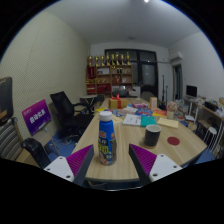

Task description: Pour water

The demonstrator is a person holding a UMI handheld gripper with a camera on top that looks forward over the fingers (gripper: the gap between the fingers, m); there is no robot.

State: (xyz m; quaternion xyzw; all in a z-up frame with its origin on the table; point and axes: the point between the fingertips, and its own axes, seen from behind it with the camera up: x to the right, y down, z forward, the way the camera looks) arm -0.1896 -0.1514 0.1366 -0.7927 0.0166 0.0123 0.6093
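Note:
A white bottle (106, 140) with a blue cap and a blue and yellow label stands upright on the wooden table (128, 158). It is just ahead of my gripper (113, 162), toward the left finger, with gaps at both sides. My fingers (81, 160) with their purple pads are spread wide, holding nothing. A dark cup (152, 135) stands on the table to the right of the bottle, a little farther off, ahead of the right finger.
A red round mat (183, 142) lies right of the cup. Books, boxes and small items (140, 118) clutter the far half of the table. Black office chairs (68, 108) stand at the left. A red shelf (110, 75) lines the back wall.

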